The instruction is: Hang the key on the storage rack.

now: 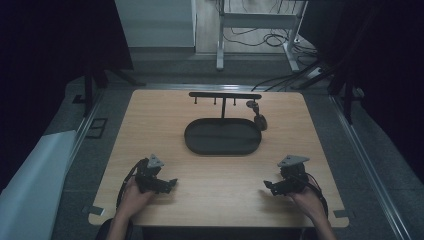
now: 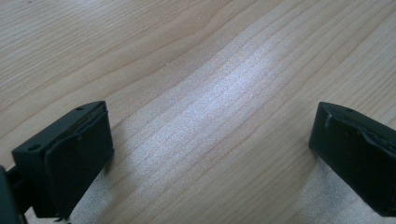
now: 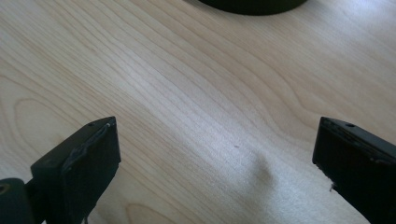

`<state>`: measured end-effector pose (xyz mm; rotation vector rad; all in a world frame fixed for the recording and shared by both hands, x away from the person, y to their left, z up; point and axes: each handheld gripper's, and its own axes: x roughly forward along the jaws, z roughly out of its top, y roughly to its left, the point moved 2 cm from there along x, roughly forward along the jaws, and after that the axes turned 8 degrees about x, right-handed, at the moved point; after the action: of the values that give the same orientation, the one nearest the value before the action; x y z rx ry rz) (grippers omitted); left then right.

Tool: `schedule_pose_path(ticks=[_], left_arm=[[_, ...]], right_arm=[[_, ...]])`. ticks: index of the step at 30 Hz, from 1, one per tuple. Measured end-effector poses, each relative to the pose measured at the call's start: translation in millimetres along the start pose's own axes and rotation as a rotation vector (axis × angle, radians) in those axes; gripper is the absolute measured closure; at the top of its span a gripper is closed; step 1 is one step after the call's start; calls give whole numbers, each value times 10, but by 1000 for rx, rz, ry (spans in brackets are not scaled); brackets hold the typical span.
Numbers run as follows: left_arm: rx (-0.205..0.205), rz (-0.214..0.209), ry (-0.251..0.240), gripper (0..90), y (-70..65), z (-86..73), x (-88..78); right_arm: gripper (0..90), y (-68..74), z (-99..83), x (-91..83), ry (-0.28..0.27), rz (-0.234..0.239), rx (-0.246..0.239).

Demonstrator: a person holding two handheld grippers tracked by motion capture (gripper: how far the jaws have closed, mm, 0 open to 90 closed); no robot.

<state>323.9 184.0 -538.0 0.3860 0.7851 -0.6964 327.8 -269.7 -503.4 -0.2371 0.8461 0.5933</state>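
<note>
Your left tool (image 1: 169,184) sits at the lower left of the high view, low over the counter (image 1: 215,170), jaws spread wide with bare wood between them. In the middle of the frame lies a dark oval tray (image 1: 222,137); behind it stands a black rack (image 1: 224,96), and a small dark object (image 1: 259,120) rests just right of the tray. Your right tool (image 1: 269,187), lower right, is likewise spread apart, pinching nothing.
</note>
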Motion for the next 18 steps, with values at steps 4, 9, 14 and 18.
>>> schedule_pose_path(ticks=[4,9,14,18], left_arm=[[0,0,0,0,0,0,0],[-1,0,-2,0,0,0,1],[-5,0,-5,0,-3,1,4],[-5,0,-4,0,-6,1,4]], right_arm=[[1,-21,-72,35,-6,-7,3],[1,-42,-148,78,-35,-3,29],[0,-42,-208,143,-6,-11,16],[0,-71,-226,156,-3,19,51]])
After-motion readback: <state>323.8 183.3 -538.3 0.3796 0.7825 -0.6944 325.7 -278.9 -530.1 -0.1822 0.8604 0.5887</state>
